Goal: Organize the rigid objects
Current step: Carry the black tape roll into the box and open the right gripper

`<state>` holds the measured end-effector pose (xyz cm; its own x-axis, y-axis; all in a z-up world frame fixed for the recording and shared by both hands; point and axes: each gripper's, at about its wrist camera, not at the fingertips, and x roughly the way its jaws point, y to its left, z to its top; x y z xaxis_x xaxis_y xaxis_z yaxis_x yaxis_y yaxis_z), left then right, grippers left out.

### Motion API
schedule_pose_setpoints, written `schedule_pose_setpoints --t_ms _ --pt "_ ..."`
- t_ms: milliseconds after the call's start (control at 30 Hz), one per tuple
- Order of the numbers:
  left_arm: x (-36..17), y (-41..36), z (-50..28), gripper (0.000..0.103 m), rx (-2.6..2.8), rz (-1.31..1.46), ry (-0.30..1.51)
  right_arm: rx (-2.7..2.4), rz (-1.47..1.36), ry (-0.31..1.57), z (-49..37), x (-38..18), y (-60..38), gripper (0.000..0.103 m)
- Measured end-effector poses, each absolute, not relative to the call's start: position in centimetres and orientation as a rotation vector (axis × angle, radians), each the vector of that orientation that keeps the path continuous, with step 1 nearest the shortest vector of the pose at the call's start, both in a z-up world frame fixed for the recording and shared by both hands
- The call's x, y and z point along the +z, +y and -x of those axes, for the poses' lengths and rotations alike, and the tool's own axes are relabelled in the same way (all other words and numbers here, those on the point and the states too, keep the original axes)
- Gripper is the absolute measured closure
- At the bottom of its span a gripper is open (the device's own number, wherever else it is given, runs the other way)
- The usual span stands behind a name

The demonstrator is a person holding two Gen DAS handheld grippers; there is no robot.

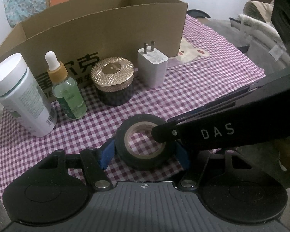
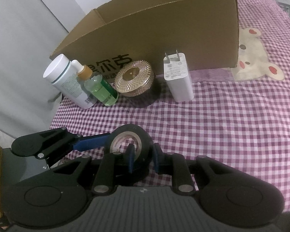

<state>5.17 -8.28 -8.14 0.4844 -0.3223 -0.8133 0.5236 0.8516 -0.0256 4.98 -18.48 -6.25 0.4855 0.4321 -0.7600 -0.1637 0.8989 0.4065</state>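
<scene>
Two claws meet at one roll of black tape (image 1: 143,145), which lies flat on the purple-checked cloth (image 1: 193,89) covering the tabletop. Our left claw (image 1: 145,154) straddles the roll from outside, a blue pad against each side of the ring, so it grips the tape across its full width. Our right claw (image 2: 143,158) is pinched almost closed on the near wall of the same roll: in the right wrist view one blue finger (image 2: 131,159) stands inside the cardboard core and the other sits just outside the black rim. From the left wrist view the right claw's black body crosses in from the right, its tip dipping into the hole of the roll.

Four other things stand in a row beyond the tape, close along the front wall of an open cardboard box (image 1: 110,29). From left to right: a white bottle (image 1: 23,94), a green dropper bottle (image 1: 67,89) with a white bulb, a dark jar with a gold faceted lid (image 1: 114,79), and a white charger (image 1: 152,67) standing on end with its prongs up. The tape sits well apart from that row, nearer to us.
</scene>
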Motion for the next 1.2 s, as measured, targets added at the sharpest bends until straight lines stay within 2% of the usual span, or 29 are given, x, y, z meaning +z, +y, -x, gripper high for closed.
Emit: schedule_pose_setpoints --t_ms 367,767,1000,1200 --pt "-5.7 -7.6 -3.9 0.037 -0.51 -0.205 0.894 0.372 -0.29 0.941 -3.2 -3.7 -18.1 0.081" --pt "3.0 -5.9 -1.6 0.037 -0.456 -0.187 0.69 0.418 -0.193 0.694 -0.6 5.2 -16.8 0.081" --pt "6.7 -5.3 -4.7 0.037 -0.391 -0.223 0.658 0.492 -0.17 0.63 -4.1 8.8 -15.8 0.081" --pt "8.0 -4.8 -10.6 0.037 -0.386 -0.206 0.736 0.547 -0.217 0.727 -11.7 9.9 -16.0 0.081"
